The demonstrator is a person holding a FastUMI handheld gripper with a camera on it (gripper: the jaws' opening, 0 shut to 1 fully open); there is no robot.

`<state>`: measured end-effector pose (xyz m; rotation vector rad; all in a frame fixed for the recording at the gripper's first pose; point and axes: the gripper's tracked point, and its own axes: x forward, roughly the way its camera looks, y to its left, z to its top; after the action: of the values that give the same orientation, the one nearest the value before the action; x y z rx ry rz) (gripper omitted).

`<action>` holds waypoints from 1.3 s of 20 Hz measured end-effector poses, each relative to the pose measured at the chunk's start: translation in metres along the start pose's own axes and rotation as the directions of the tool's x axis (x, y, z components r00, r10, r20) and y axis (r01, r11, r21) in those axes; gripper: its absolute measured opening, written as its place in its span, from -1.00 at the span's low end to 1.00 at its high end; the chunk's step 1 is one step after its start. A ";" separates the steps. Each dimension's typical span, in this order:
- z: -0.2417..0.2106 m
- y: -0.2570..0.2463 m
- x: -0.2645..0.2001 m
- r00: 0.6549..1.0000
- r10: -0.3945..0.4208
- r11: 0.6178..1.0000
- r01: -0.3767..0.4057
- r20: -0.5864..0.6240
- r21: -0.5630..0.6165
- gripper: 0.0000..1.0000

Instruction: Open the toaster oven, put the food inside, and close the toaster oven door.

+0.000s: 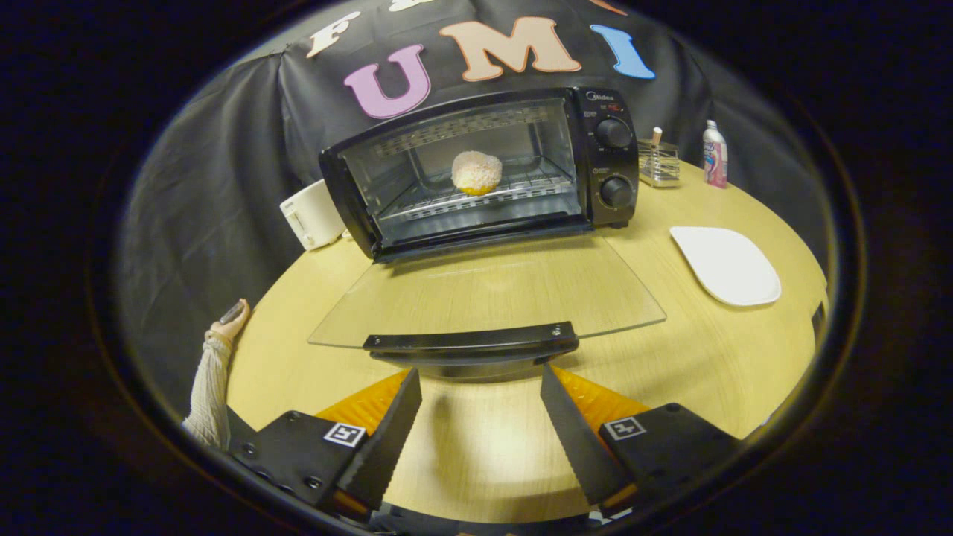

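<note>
The toaster oven (484,167) stands on the far part of the wooden table (670,350), its long axis running across the view and its open mouth facing the gripper. On the wire rack (521,193) inside sits the food (476,173), a round, pale, crumb-coated piece, roughly in the middle of the chamber. The glass door (488,290) is folded fully down and lies flat, reaching out from the oven's lower edge toward the gripper, with its dark bar handle (471,341) at the near edge. Two knobs (614,132) sit one above the other on the oven's right-hand panel.

The gripper (480,391) is spread wide and grasps nothing; its fingertips sit just short of the door handle, one toward each end of it, not touching it.

A white plate (726,264) lies on the table right of the door. Beyond it stand a small wire holder (659,164) and a small bottle (715,155). A white appliance (313,214) sits just left of the oven. A person's hand (231,321) rests at the table's left edge, holding a small dark object.
</note>
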<state>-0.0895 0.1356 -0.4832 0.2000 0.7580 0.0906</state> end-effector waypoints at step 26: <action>0.110 0.023 -0.023 0.970 0.099 0.995 -0.099 0.222 -0.014 0.99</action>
<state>-0.0304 0.1388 -0.3846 0.2407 0.5241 0.1614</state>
